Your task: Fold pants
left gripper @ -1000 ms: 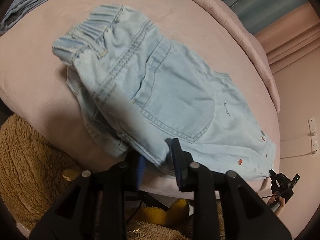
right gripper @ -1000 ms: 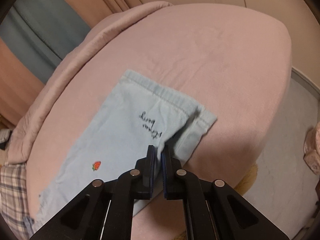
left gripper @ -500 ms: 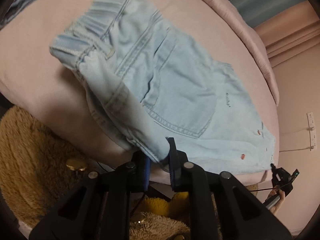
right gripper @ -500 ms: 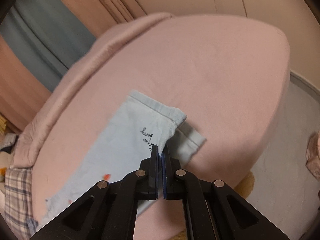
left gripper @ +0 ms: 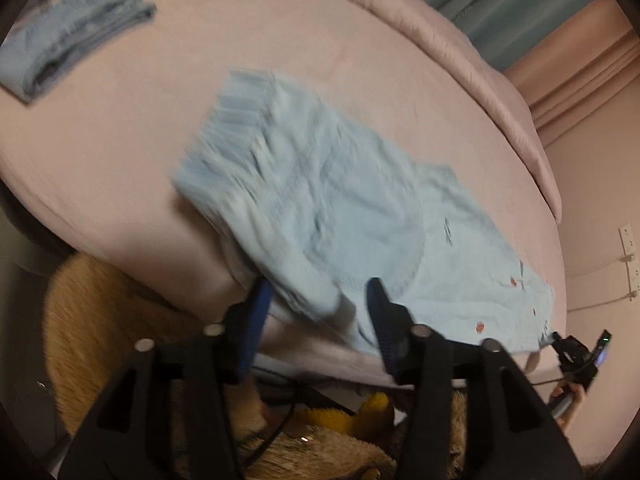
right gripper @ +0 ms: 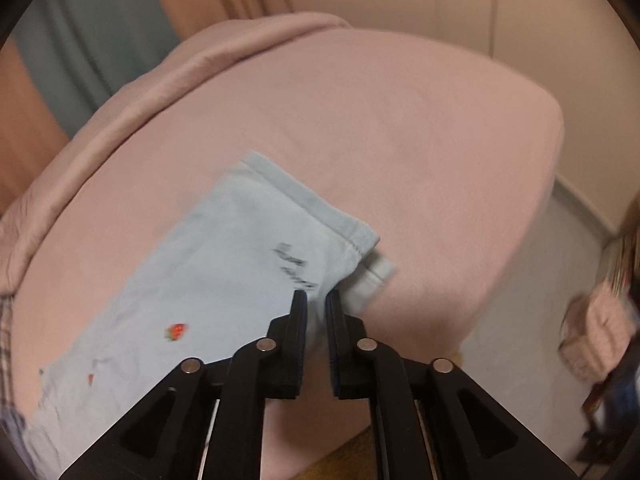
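Light blue denim pants lie folded lengthwise on the pink bed, waistband at the far left, back pocket up. My left gripper is open, its blue pads either side of the near seat edge of the pants, which sags over the bed's edge. In the right wrist view the leg end with black script and a strawberry print lies flat near the bed's front edge. My right gripper is slightly open at the hem corner, no longer pinching the cloth.
A second folded blue garment lies at the far left of the bed. A rolled pink blanket runs along the bed's back. A brown shaggy rug and a yellow plush lie below the bed edge. Grey floor is at right.
Both grippers have opened and let go of the pants. The pants have been shifted farther onto the bed and now lie there; the left view is blurred from motion.
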